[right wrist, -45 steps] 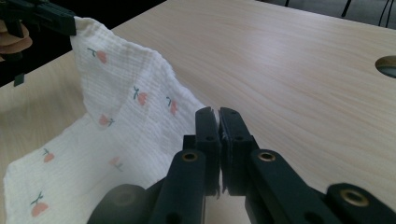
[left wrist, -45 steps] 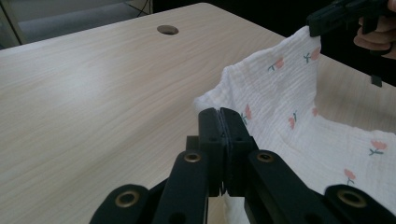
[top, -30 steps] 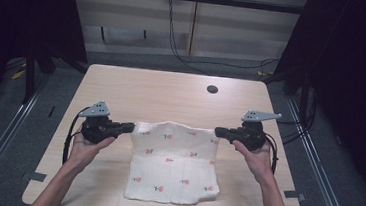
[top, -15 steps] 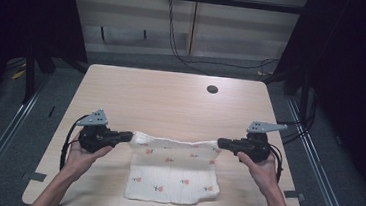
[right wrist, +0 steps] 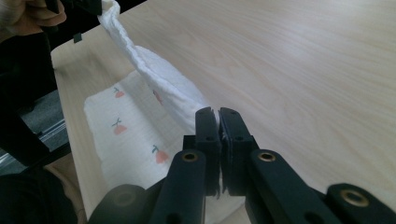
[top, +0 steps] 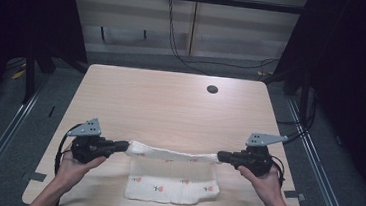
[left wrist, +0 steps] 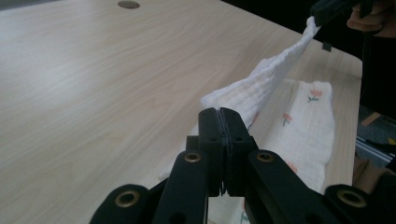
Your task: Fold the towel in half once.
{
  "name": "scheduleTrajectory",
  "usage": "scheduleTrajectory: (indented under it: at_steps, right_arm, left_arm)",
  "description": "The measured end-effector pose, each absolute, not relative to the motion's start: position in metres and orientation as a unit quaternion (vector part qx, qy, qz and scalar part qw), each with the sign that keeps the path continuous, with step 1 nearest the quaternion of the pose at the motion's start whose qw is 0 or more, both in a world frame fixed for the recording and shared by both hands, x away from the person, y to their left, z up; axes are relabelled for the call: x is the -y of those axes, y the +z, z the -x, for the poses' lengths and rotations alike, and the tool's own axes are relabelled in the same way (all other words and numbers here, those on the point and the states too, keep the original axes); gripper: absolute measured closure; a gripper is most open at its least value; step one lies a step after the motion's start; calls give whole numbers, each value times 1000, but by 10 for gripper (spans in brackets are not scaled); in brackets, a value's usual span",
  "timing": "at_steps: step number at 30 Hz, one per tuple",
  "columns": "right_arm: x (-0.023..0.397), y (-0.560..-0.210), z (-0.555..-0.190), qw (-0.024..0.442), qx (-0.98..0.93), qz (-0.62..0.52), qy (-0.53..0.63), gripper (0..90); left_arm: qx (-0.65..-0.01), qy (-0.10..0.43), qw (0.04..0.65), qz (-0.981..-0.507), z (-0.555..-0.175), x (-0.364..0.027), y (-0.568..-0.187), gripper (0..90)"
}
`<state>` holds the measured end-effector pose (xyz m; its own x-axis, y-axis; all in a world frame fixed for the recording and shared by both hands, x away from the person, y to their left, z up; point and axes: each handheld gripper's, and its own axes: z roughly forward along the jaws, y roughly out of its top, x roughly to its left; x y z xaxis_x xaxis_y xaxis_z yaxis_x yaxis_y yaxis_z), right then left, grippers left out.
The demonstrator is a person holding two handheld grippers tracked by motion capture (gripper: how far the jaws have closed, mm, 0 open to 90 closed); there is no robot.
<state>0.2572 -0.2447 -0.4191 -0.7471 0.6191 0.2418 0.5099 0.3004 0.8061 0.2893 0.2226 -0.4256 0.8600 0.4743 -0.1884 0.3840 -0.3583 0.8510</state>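
**A:** Wood first: the pale surface (top: 170, 107) carries everything, bare but for a small dark hole (top: 212, 89) near its far edge. What lies on it?

**B:** One white cloth (top: 174, 185) with small red flower prints, at the near edge, between the two hands. Its lower part lies flat on the surface; its far edge is lifted off and stretched in a taut line from one claw to the other.

**A:** So both claws have it?

**B:** Yes. The left claw (top: 126, 146) is pressed together on the cloth's left corner, and the left gripper view shows the fabric running out from between its closed jaws. The right claw (top: 219, 157) pinches the other corner the same way; in the right gripper view the fabric sits clamped between its jaws and rises toward the other hand.

**A:** How far along would you say the fold is?

**B:** I judge it about midway. The corners are gripped and the edge is raised and carried over the part lying flat, so the grasp and the lift are done. Left to do, as I read it: bring that edge down on the near edge, line up the corners, let go, and perhaps smooth it.

**A:** Any risk?

**B:** If one hand gets ahead of the other, the fold may land skewed.
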Motion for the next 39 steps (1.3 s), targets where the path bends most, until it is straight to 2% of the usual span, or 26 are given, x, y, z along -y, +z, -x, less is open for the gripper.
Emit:
scheduleTrajectory:
  at_steps: [8, 28, 36, 39]
  right_arm:
    - [245, -420, -244, 58, -812, -346, 467, 867]
    - [240, -470, -211, 21, -833, -352, 426, 862]
    - [244, -479, -206, 17, -839, -359, 409, 842]
    - [246, -479, -204, 16, -839, -357, 410, 826]
  left_arm:
    - [-265, 40, 491, -829, -278, -226, -431, 887]
    - [-252, -15, 441, -861, -254, -216, -467, 881]
    - [-231, -21, 420, -877, -251, -212, -476, 873]
    - [-233, -28, 432, -871, -251, -217, -473, 851]
